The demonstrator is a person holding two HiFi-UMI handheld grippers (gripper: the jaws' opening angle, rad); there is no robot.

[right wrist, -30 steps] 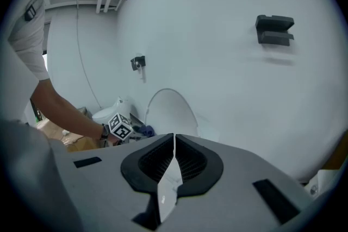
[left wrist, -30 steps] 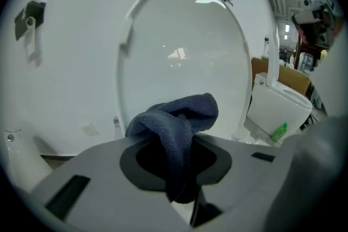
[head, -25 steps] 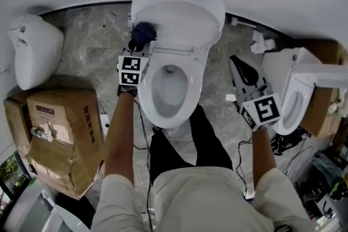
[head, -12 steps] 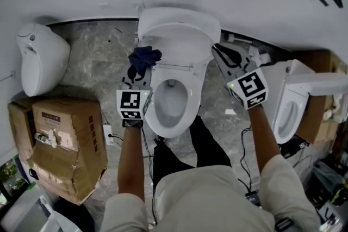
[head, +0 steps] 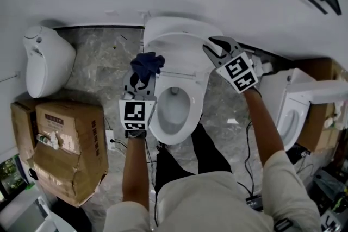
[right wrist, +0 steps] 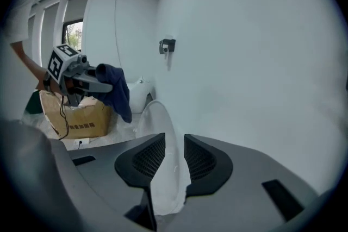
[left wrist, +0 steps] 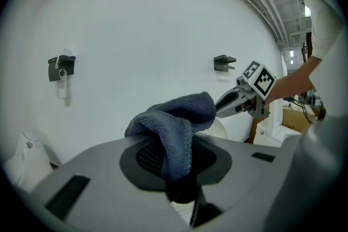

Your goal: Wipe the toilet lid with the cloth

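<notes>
Item: right gripper [head: 216, 46]; a second ago shut and well apart over the floor to the right, now at the right edge of the raised toilet lid [head: 179, 54]; jaws have just been opening and stand released, the lid's rim between them, no firm pinch visible. Item: left gripper [head: 140, 77]; clenched on the blue cloth [head: 147, 64], lifted from low beside the hinge to the lid's left edge; contact of cloth with lid cannot be told. Bearing on task: the right gripper looks placed to steady the lid; the cloth is in position, so wiping of the lid face seems about to begin.
</notes>
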